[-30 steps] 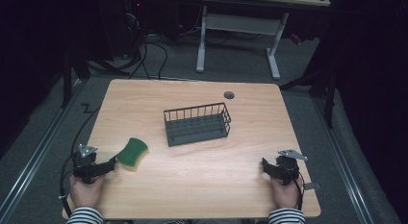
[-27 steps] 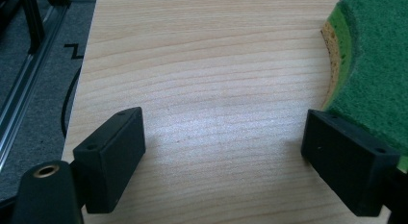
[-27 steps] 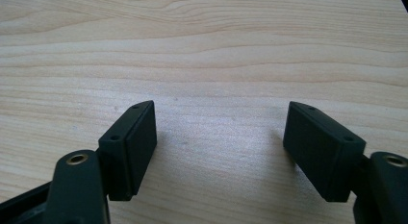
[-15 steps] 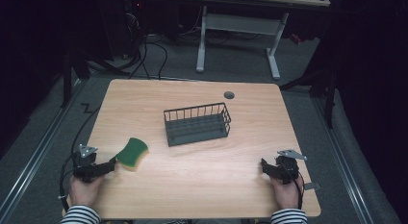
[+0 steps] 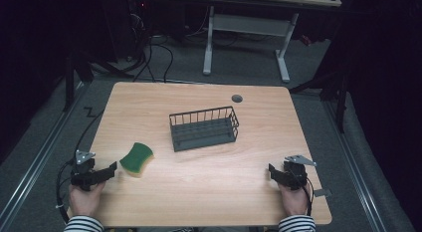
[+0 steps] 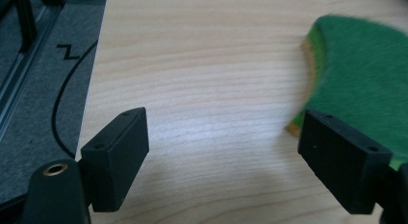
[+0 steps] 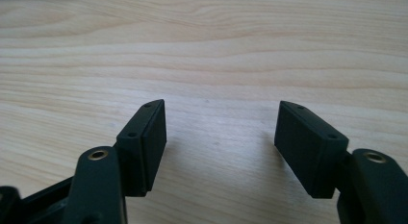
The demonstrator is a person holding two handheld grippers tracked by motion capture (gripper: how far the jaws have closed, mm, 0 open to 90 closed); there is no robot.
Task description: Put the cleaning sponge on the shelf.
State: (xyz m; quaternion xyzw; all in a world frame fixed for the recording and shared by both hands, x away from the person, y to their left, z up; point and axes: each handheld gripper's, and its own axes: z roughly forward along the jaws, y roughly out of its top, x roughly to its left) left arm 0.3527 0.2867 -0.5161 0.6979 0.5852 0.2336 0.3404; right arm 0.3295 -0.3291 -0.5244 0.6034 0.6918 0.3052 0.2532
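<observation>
Left tool closes in on a sponge at the near-left of the worktop.

High view: the green-and-yellow sponge lies flat just ahead of the left tool, apart from the wire basket mid-worktop; the right tool rests at the near-right corner, nothing between its jaws. Against the frames a second ago, sponge and basket lie unmoved and both hands sit about where they were, while both sets of jaws have just been closing a little. Left tool view: jaws apart over bare wood, the sponge just past the right jaw; it looks light and soft, likely best pinched across its narrow waist. Right tool view: jaws apart, empty.
</observation>
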